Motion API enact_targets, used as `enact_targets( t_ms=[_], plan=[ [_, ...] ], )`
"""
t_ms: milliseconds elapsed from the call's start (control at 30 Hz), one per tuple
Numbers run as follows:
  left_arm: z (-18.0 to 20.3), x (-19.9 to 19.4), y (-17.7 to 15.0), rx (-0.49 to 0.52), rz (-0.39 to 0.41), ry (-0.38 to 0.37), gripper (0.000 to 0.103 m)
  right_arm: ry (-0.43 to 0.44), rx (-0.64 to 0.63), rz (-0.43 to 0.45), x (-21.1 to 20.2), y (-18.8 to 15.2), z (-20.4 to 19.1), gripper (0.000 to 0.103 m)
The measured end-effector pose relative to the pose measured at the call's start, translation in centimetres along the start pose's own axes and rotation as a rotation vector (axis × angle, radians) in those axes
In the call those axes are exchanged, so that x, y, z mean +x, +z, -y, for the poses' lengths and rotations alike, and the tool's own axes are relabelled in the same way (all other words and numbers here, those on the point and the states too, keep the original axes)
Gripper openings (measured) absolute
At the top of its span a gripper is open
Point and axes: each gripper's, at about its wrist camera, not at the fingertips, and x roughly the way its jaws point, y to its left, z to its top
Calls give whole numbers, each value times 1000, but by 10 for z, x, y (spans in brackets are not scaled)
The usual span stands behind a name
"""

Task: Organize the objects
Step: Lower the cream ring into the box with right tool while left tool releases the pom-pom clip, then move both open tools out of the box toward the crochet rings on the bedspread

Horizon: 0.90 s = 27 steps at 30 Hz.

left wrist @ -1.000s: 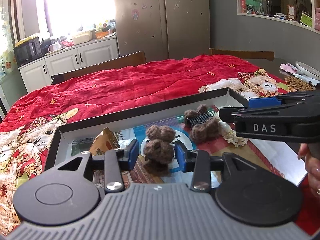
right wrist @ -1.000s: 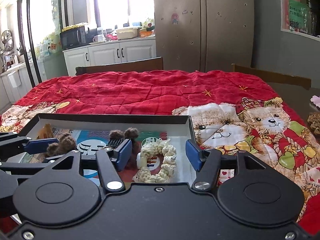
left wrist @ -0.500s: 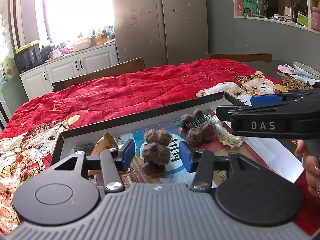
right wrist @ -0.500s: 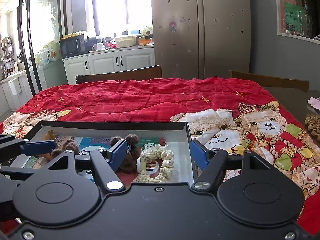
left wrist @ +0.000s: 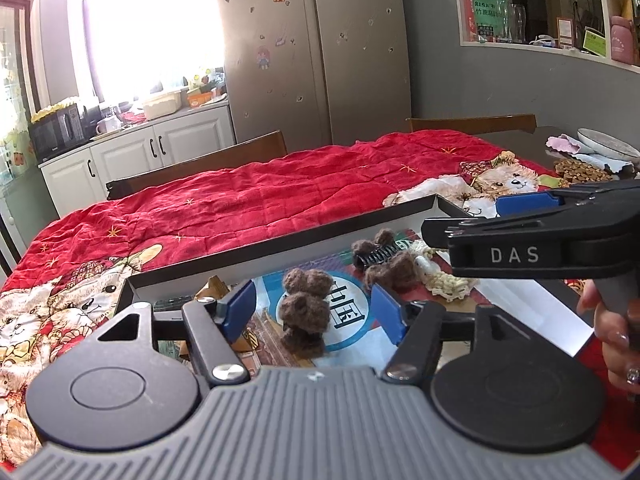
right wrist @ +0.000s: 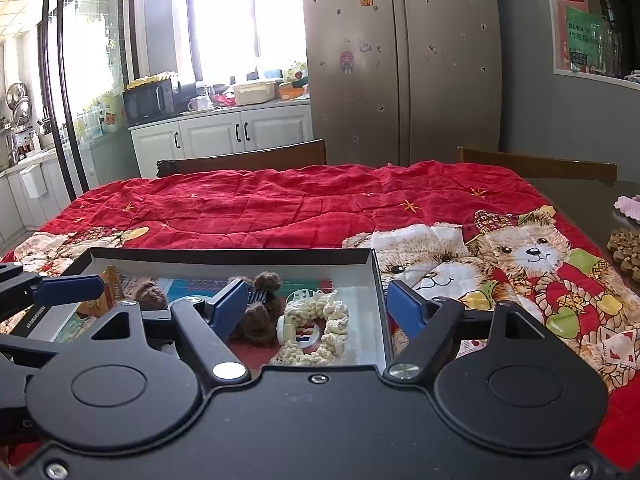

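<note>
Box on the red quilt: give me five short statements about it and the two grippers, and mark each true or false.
1. The left gripper is clamped on the brown woolly bear clip. False: its jaws have just been opening, and the clip lies between them untouched.
2. The cream knitted ring lies inside the shallow box. True.
3. The right gripper holds the cream knitted ring. False: its jaws have just been opening and stand clear of it.
4. A second brown woolly clip lies between the brown woolly bear clip and the cream knitted ring. True.
5. The shallow box sits on a bare wooden table. False: it rests on a red quilt printed with teddy bears.
</note>
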Motion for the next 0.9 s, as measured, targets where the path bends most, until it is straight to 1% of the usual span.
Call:
enact_targets(
  t_ms=[233,400,500,733,900],
  plan=[
    [0,-9,-2,1,15,5,79,2,-1,1,-5,-2,1,76],
    [-3,-19,-3,-5,28,16,80,2,-5,8,-10,-2,2,78],
    [-7,-28,-4,-15,40,20,83,4,-5,8,-12,-3,3,78],
    [-14,-43,-3,-40,59,27,83,10,-30,22,-23,-3,-2,78],
    [-16,-50,-5,-37,58,32,84,22,-47,32,-31,0,-6,78]
  ],
)
